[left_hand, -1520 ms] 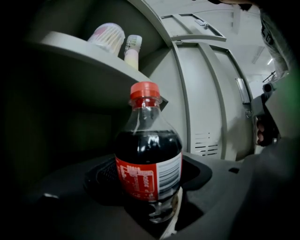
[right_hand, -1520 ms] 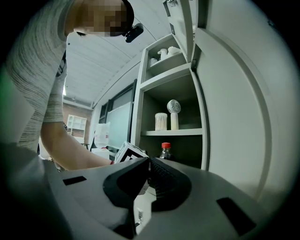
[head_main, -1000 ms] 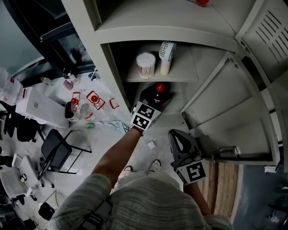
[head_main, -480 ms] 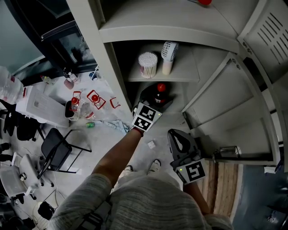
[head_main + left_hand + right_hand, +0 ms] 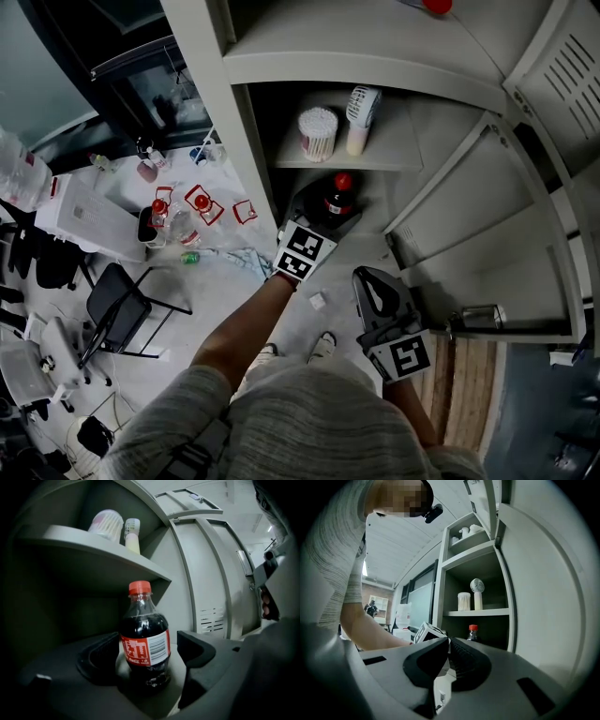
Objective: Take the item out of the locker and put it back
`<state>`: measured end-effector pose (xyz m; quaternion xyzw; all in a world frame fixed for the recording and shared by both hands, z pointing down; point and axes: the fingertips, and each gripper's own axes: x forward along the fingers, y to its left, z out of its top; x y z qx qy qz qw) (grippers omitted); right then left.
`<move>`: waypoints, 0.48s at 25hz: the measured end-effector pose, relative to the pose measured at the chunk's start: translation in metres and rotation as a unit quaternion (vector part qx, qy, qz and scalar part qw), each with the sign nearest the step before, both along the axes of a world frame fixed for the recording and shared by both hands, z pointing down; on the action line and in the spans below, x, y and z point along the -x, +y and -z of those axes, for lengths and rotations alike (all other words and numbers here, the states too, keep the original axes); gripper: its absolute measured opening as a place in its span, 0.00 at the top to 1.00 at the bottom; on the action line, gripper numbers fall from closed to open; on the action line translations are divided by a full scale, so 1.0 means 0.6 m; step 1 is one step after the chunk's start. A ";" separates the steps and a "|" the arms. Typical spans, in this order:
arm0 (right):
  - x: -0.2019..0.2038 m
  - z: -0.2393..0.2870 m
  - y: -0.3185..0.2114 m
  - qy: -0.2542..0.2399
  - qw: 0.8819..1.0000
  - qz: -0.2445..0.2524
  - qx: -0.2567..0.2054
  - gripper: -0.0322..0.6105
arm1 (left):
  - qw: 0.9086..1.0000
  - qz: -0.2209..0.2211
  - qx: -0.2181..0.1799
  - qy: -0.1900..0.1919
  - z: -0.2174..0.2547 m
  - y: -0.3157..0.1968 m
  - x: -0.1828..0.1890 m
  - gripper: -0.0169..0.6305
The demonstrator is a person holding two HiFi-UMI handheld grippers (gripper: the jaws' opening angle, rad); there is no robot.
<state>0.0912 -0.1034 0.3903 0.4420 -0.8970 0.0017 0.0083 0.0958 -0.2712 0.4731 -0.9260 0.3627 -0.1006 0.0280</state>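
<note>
A small cola bottle [image 5: 144, 639] with a red cap and red label stands upright on the floor of the lower locker compartment [image 5: 375, 202]. My left gripper [image 5: 150, 651] reaches into that compartment. Its jaws stand wide on either side of the bottle, and a gap shows at each pad, so it is open. In the head view the bottle [image 5: 339, 194] shows just beyond the left gripper [image 5: 328, 208]. My right gripper [image 5: 373, 286] hangs lower, outside the locker in front of the open door, shut with nothing in it [image 5: 449, 651]. It looks towards the bottle [image 5: 473, 633].
On the shelf [image 5: 375, 155] above the bottle stand a tub of cotton swabs [image 5: 318, 133] and a small hand fan [image 5: 362, 114]. The locker door [image 5: 469, 234] swings open on the right. Left of the locker is a cluttered table [image 5: 187, 216] and a folding chair [image 5: 122, 305].
The left gripper has drawn back slightly from the bottle, which stays standing in the locker. The right gripper has hardly moved.
</note>
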 end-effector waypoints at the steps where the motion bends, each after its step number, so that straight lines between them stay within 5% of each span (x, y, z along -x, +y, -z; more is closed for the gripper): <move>1: 0.001 0.001 0.000 -0.001 1.000 0.000 0.000 0.91 | 1.000 0.002 -0.003 0.002 0.004 0.003 0.003 0.39; 12: 0.016 0.018 0.003 -0.003 1.000 0.000 -0.009 0.91 | 0.999 0.002 -0.020 0.033 0.044 0.050 0.028 0.39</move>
